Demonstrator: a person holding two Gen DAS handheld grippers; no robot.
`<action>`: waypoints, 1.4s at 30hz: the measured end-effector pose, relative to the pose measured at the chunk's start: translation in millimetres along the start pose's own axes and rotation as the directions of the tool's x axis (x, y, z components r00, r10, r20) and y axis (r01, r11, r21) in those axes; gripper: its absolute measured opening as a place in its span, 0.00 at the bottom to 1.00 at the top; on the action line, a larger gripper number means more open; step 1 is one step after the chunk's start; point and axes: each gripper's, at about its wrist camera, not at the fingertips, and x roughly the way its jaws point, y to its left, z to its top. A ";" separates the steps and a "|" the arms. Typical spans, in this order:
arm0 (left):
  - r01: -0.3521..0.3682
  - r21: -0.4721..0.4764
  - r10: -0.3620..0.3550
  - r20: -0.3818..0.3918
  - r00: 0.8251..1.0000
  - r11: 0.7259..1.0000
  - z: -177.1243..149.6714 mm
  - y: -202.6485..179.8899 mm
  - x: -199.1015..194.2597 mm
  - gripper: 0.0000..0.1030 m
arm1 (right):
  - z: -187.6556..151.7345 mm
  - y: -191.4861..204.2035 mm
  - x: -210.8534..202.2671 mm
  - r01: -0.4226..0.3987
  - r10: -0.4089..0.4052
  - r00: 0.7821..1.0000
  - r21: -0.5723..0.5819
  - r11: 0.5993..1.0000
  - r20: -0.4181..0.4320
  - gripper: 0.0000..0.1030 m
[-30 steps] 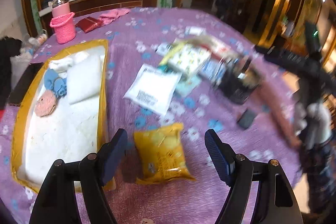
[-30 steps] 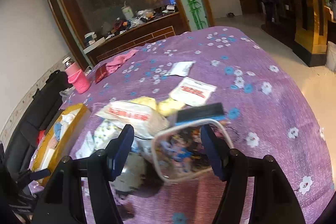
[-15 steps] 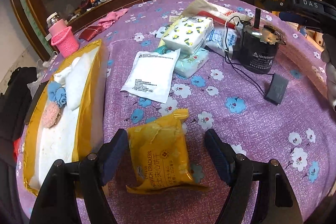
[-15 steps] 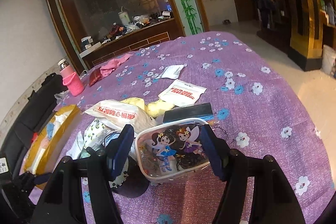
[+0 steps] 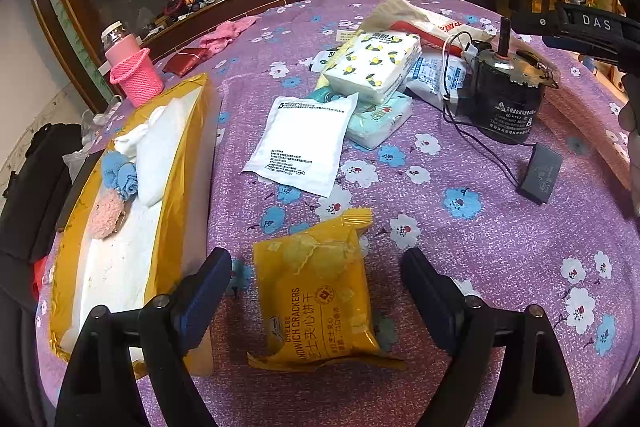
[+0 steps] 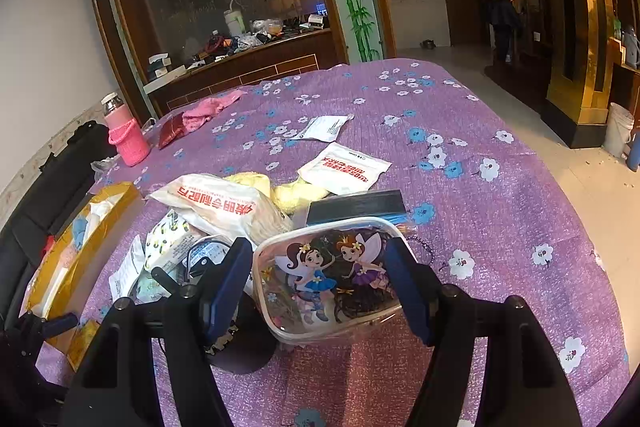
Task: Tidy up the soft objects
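Observation:
In the left wrist view my left gripper [image 5: 316, 283] is open, its fingers on either side of a yellow cracker packet [image 5: 316, 291] that lies on the purple cloth. A gold-edged tray [image 5: 176, 187] at the left holds a white pad [image 5: 156, 155], blue cloth roses [image 5: 120, 171] and a pink puff [image 5: 106, 215]. Tissue packs [image 5: 376, 71] and a white pouch [image 5: 304, 143] lie beyond. In the right wrist view my right gripper [image 6: 320, 275] is open around a clear lidded box with fairy pictures [image 6: 328, 275]. A yellow cloth [image 6: 292, 193] lies behind it.
A black motor [image 5: 508, 99] with wires and a small black block [image 5: 540, 173] sits at the right. A pink basket with a bottle [image 5: 136, 75], a pink cloth [image 5: 226, 33] and a red pouch [image 5: 182, 61] lie at the far edge. White packets [image 6: 344, 167] lie mid-table.
The left gripper has moved closer to the yellow packet and steadied. The right gripper has closed in on the fairy box, which now sits between its fingers.

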 end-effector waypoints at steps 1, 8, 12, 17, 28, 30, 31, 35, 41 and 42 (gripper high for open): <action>-0.001 0.000 0.001 0.000 1.000 1.000 -0.1 0.0 -0.1 0.87 | -0.1 0.4 0.5 0.001 -0.001 1.000 -0.002 1.000 -0.002 0.66; 0.000 0.001 0.000 0.001 1.000 1.000 0.0 0.6 -0.1 0.88 | -2.5 4.4 5.6 0.017 -0.018 1.000 -0.028 0.999 -0.021 0.67; 0.001 0.000 -0.001 0.000 1.000 1.000 0.5 -0.1 -0.2 0.88 | -3.2 5.2 8.0 0.020 -0.021 0.999 -0.035 0.999 -0.030 0.68; 0.000 0.001 0.000 0.000 1.000 1.000 0.9 -0.5 -0.5 0.88 | -3.2 5.4 8.0 0.020 -0.021 0.999 -0.033 0.999 -0.030 0.68; 0.529 -0.079 -0.513 0.157 0.844 0.845 1.8 28.4 -50.2 0.87 | -3.6 4.2 9.8 0.021 -0.022 0.999 -0.032 0.999 -0.029 0.69; 0.510 -0.086 -0.496 0.142 0.857 0.856 3.4 34.6 -49.0 0.87 | -4.3 3.4 9.6 0.017 -0.017 1.000 -0.030 0.999 -0.025 0.69; 0.481 -0.089 -0.469 0.126 0.874 0.872 2.8 35.7 -45.6 0.87 | -4.7 3.1 9.0 0.014 -0.015 1.000 -0.029 0.999 -0.022 0.69; 0.385 -0.066 -0.384 0.035 0.923 0.920 1.4 22.5 -26.7 0.87 | -5.2 2.2 6.7 0.005 -0.006 1.000 -0.028 1.000 -0.014 0.69; 0.176 0.022 -0.176 0.000 0.984 0.984 2.8 -3.1 -8.1 0.46 | -3.9 -1.1 1.7 0.011 -0.011 1.000 -0.016 1.000 -0.001 0.69; 0.159 0.045 -0.159 0.007 0.987 0.986 1.7 -6.2 -7.8 0.44 | -3.8 -2.5 0.8 0.013 -0.013 1.000 -0.011 1.000 0.002 0.69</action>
